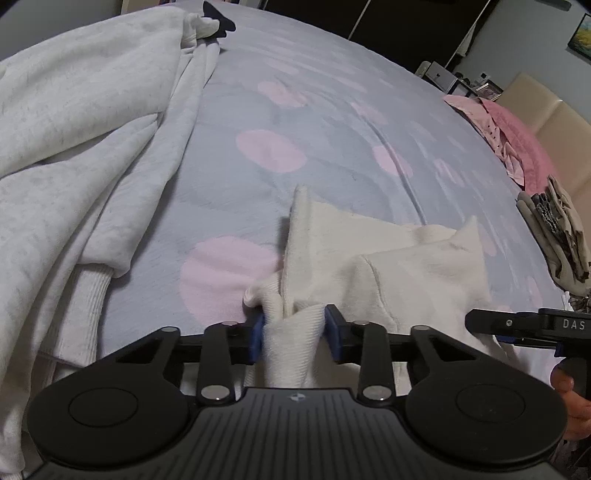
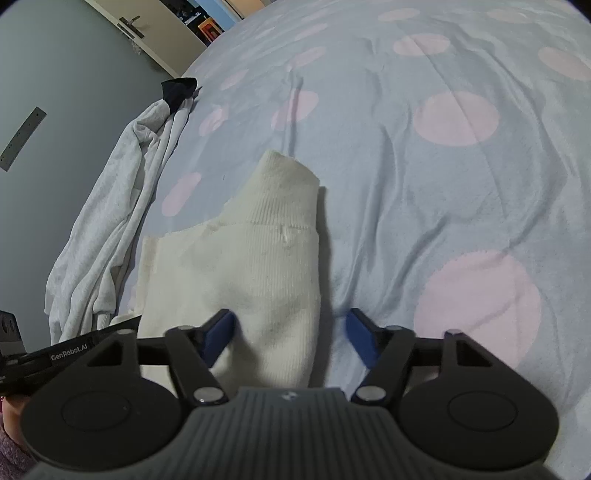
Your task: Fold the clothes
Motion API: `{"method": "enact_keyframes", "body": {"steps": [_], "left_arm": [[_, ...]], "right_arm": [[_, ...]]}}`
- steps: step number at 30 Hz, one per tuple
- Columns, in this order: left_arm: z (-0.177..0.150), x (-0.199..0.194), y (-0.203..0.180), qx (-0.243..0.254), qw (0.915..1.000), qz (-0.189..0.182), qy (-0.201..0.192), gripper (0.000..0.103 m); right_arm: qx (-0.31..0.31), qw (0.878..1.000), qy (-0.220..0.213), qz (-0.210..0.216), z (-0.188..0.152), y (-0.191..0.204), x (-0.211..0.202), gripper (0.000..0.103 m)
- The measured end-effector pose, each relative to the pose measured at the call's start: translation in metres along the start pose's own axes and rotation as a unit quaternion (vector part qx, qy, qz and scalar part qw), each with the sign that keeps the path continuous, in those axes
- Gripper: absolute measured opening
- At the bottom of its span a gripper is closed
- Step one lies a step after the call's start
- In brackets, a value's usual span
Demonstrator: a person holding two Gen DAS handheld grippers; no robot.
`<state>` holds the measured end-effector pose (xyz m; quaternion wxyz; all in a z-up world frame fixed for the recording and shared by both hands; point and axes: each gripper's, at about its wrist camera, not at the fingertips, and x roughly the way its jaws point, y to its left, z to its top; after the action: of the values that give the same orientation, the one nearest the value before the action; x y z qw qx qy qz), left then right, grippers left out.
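Cream garment [image 1: 388, 266] hem in left tongs [image 1: 295, 332]

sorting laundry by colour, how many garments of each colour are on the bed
cream: 1, sweater
light grey: 1, hoodie
pink: 1, top
beige: 1, garment
black: 1, piece
total: 5

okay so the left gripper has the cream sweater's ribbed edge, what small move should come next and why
Probably close the right gripper: its fingers stand open around the cream sweater, while the left gripper already pinches the ribbing. Both holds let the fold lift evenly.
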<state>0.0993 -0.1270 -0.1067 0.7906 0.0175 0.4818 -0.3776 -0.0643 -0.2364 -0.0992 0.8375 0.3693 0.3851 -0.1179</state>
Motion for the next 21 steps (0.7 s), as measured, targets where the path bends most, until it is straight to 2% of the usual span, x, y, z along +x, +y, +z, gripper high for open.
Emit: {"method": "enact_keyframes", "body": {"steps": [4, 6, 13, 21], "left_arm": [[0.002, -0.006, -0.006, 0.006, 0.9999, 0.009, -0.011, 0.018], [0.002, -0.011, -0.010, 0.015, 0.9996, 0.015, -0.017, 0.017], [0.006, -0.047, -0.029, 0.031, 0.9969, 0.015, -0.071, 0.016], [0.007, -0.100, -0.073, 0.057, 0.9863, -0.009, -0.154, 0.016]], "right_arm": [[0.011, 1.000, -0.004, 0.025, 0.001, 0.003, -0.003, 0.027], [0.010, 1.000, -0.013, 0.024, 0.001, 0.008, -0.008, 0.020], [-0.010, 0.998, -0.050, 0.029, 0.004, 0.027, -0.036, 0.018], [-0.028, 0.990, -0.132, 0.050, 0.004, 0.037, -0.103, 0.017]]}}
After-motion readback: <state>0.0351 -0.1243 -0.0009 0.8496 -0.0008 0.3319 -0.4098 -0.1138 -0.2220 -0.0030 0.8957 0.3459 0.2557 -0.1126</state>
